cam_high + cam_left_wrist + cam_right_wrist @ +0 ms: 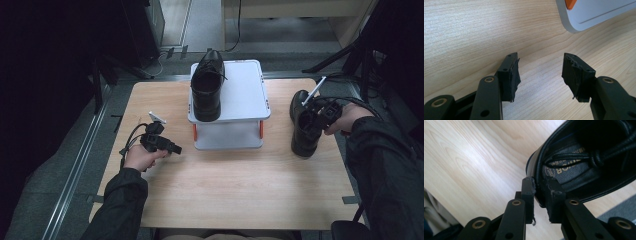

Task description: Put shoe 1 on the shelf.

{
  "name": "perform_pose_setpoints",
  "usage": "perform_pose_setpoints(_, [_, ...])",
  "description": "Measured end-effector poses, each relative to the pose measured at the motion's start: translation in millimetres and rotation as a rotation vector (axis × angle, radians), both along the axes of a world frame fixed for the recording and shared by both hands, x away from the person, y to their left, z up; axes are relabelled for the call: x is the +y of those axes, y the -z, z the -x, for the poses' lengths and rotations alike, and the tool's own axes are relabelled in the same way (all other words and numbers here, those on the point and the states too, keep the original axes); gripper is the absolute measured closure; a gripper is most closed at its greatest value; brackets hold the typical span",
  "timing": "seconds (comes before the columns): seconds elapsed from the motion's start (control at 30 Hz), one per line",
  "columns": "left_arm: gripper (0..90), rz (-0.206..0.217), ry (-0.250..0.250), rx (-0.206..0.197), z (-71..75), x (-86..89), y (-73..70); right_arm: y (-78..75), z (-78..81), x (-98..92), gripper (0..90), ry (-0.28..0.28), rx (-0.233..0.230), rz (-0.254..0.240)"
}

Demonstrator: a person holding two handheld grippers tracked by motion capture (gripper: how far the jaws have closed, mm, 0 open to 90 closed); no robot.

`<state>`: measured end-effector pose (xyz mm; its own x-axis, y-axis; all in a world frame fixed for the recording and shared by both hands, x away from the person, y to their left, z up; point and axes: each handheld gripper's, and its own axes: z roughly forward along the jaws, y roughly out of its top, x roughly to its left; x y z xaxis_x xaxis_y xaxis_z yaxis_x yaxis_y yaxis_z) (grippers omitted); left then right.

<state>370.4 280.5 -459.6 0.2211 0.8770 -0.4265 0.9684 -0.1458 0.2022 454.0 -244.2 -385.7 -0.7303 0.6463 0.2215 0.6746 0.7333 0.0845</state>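
Dark floor and shadowed equipment surround a light wooden desk (225, 185), seen from the high view with a person's dark sleeves coming in from the bottom edge. Near the far middle of the desk stands a small white two-level stand (245, 95) with orange posts, and one black lace-up shoe (206, 85) sits on the left part of its top shelf, with its heel end hanging a little past the far edge.

A second black shoe (303, 125) stands on the desk to the right of the stand, well apart from it and close to the right edge. The right tongs (320, 114) reach it from the right side. In the right gripper view the right tongs (539, 185) are clenched on the shoe's collar (537, 166) — one jaw outside the leather, the other inside the opening, where the printed insole and a loop of lace show. Whether the sole is touching the desk cannot be told.

The left tongs (167, 145) lie low over the desk, left of the stand and pointing towards it. In the left gripper view the left tongs (540, 71) are released — their jaws stand wide apart with only bare wood between them, and a corner of the stand's lower shelf (584, 17) lies beyond.
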Motion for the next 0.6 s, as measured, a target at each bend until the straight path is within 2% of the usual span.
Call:
perform_pose_setpoints(0.23, [47.5, -0.001, -0.005, 0.000, 0.0, 0.6, 0.1, 2.6, 3.1, -14.4, 78.0, -0.006, 0.009, 0.003])
perform_pose_setpoints(0.4, [47.5, -0.020, 0.003, 0.001, -0.1, 0.0, 0.9, 6.7, 5.8, -15.4, 77.1, -0.008, 0.005, -0.023])
perform_pose_setpoints(0.53, [47.3, -0.018, 0.002, -0.002, -0.1, -0.2, 0.6, 2.7, 5.1, -17.2, 73.8, 0.016, -0.003, -0.045])
perform_pose_setpoints(0.6, [47.2, -0.021, 0.002, -0.002, -0.3, -0.3, 1.1, -4.1, 2.5, -20.5, 68.9, 0.075, -0.008, -0.062])
